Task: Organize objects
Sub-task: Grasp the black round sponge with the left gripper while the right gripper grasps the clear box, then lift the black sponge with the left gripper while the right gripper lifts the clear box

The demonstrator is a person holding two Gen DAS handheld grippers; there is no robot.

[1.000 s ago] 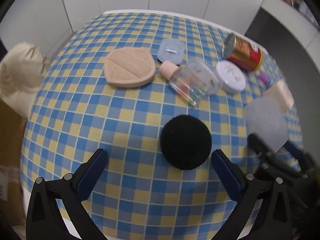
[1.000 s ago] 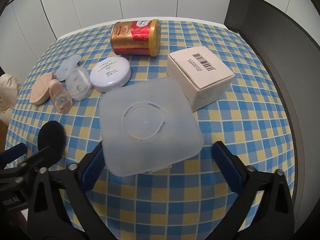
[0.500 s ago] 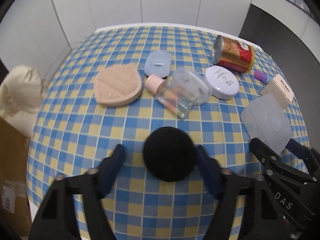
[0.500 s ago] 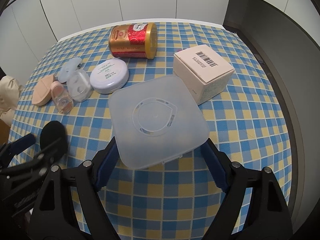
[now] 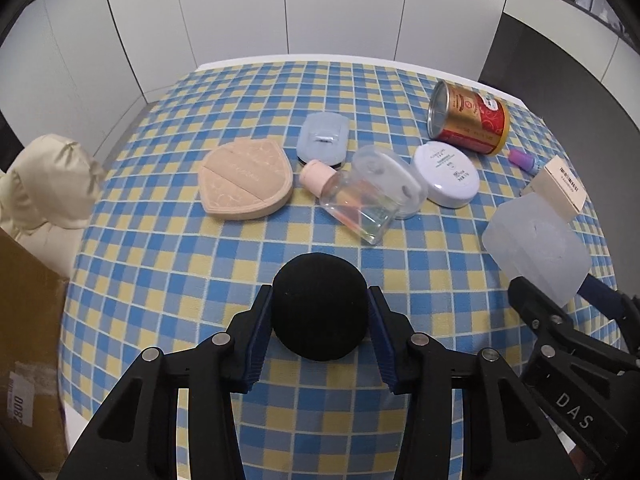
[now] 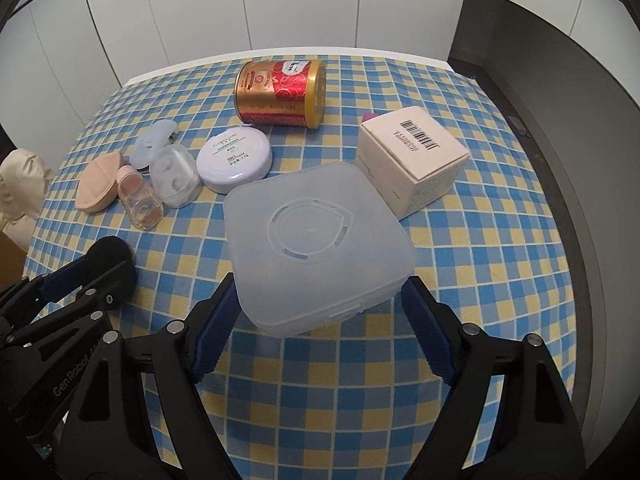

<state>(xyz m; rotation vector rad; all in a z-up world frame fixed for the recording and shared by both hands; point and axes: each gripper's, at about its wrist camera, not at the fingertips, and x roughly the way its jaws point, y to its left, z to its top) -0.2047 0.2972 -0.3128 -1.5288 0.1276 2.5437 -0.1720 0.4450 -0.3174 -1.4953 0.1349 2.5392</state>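
On the left edge of the scene a cream cloth bundle (image 5: 48, 184) sits beside a brown cardboard box (image 5: 28, 344), both off the table covered in blue-and-yellow checked cloth (image 5: 168, 264). Farther in, a beige shield-shaped powder puff (image 5: 246, 178) lies flat, with a pale blue oval plastic case (image 5: 323, 138) beyond it to the right. A small clear bottle with a pink cap (image 5: 352, 200) lies on its side, touching a clear domed plastic case (image 5: 394, 178).

At the near centre, the left gripper (image 5: 319, 320) is clamped on a round black sponge puff (image 5: 319, 306), its blue pads pressing both sides.

Right of the bottle sits a round white compact (image 5: 446, 174), and behind it a red-and-gold metal tin (image 6: 280, 94) lies on its side. A small purple-capped item (image 5: 524, 160) shows near the tin, too small to identify.

Near right, the frosted square plastic box (image 6: 316, 246) stands between the fingers of the right gripper (image 6: 320, 320), which have been closing; the pads sit at its near corners, though firm contact is unclear. Just beyond and touching it stands a cream cardboard carton with a barcode (image 6: 412, 156).
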